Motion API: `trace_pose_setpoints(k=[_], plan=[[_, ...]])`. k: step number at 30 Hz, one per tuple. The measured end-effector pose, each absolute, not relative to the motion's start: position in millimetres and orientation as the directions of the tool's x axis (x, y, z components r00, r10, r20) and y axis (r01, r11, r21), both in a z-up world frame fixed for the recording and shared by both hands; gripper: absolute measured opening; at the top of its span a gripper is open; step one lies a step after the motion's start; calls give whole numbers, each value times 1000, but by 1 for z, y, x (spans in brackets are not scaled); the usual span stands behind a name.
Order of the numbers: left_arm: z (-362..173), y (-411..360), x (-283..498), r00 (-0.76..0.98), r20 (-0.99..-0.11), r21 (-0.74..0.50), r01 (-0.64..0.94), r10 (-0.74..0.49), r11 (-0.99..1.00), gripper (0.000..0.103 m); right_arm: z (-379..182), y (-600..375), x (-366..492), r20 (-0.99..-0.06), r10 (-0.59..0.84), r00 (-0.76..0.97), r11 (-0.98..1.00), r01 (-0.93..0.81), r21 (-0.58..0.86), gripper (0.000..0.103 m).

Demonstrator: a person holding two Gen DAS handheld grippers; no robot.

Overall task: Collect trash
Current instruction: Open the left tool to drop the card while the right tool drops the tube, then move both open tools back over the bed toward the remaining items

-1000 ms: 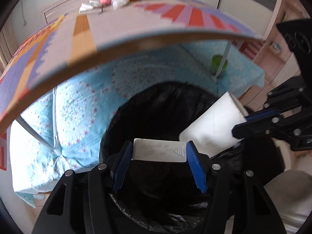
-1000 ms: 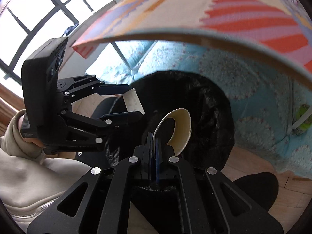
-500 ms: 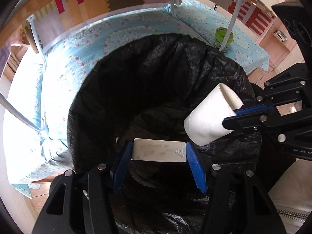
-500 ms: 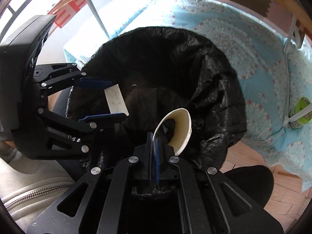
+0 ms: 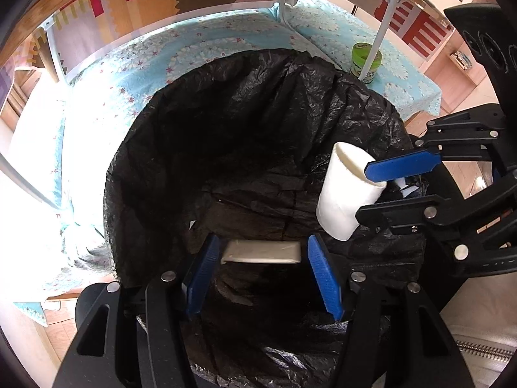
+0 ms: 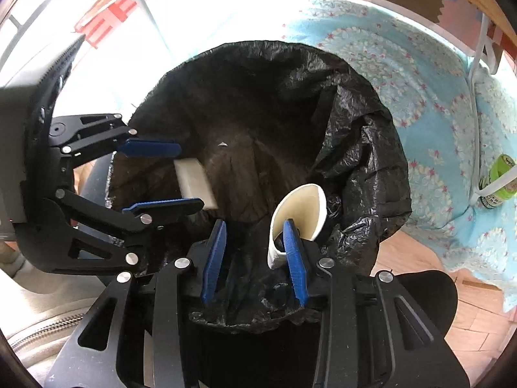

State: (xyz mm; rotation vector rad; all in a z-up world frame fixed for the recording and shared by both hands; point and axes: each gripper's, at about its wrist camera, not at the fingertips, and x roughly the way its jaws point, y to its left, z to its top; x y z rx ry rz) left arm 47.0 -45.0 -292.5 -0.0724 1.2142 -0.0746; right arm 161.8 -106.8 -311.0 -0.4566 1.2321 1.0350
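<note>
Left wrist view shows both claws wide apart over the black trash bag [image 5: 258, 113], letting the white packet [image 5: 262, 252] and paper cup [image 5: 345, 194] drop inside.

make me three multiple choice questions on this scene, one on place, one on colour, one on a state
1. Where are both grippers?
A. over the black plastic bin bag
B. over a table
C. inside a drawer

2. What colour is the small lidded jar on the blue floral cloth?
A. red
B. green
C. black

3. How do the jaws of the left gripper stand around the flat white packet?
A. clamped
B. apart
C. hidden

A: the bag's mouth fills both views.
B: its lid and body are green.
B: gaps show on both sides of the packet.
</note>
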Motion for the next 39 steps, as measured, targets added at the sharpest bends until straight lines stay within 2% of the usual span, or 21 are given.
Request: trace_pose_setpoints(k=[1,3,18,20,21,27,39], plan=[[-292,-45,47,347,-932,-98,20,-99,995,57,-309,-106,162,-919,394,-17,496,-838,228,39],[-289,-45,47,347,-932,-105,19,-105,994,57,-307,-106,166,-919,395,-5,498,-839,219,51],[-251,-36,38,427,-897,-124,4,-114,992,57,-263,-118,172,-883,469,34,481,-848,222,53],[-242,-37,37,446,-888,-125,7,-115,992,66,-256,-120,173,-875,482,44,480,-849,222,53],[-236,-37,37,461,-880,-128,11,-118,992,67,-253,-121,173,-871,490,48,479,-849,222,53],[-200,-34,37,527,-839,-135,34,-133,990,67,-228,-124,173,-843,531,83,471,-856,212,53],[-138,-22,43,652,-756,-72,7,-60,997,67,-178,-131,179,-774,613,158,460,-868,187,53]])
